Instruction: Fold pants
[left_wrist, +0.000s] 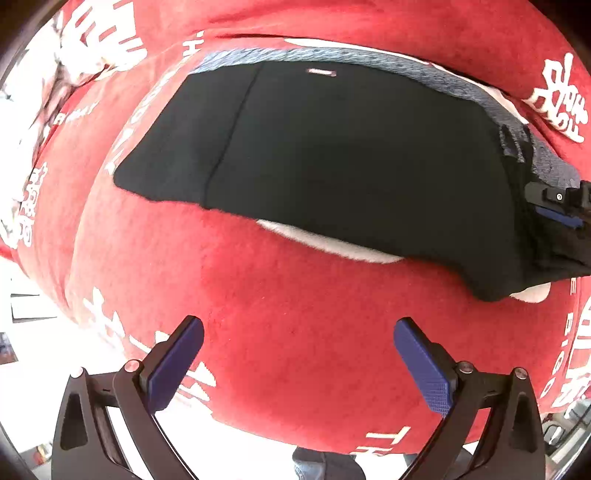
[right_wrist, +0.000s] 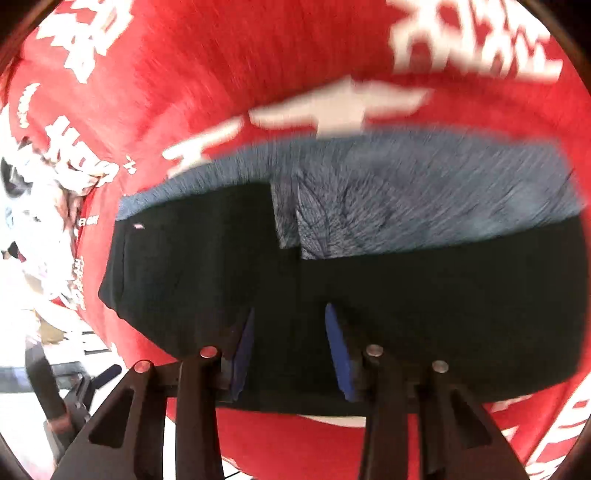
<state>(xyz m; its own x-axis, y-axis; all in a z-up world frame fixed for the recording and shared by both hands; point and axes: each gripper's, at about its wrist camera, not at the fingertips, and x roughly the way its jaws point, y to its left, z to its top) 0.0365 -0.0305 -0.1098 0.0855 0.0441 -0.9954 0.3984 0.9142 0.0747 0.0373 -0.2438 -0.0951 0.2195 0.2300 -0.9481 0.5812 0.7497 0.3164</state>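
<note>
Lying folded on the red blanket (left_wrist: 258, 295), the black pants (left_wrist: 332, 155) risked bunching: left tool (left_wrist: 298, 354) gaped empty, right tool (right_wrist: 290, 347) stood parted around fabric.

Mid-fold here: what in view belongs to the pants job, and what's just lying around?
Part of the job:
black pants
left gripper, open, over the blanket
right gripper, at the pants' near edge

Just there:
red blanket with white print
grey-blue fabric behind the pants
</note>
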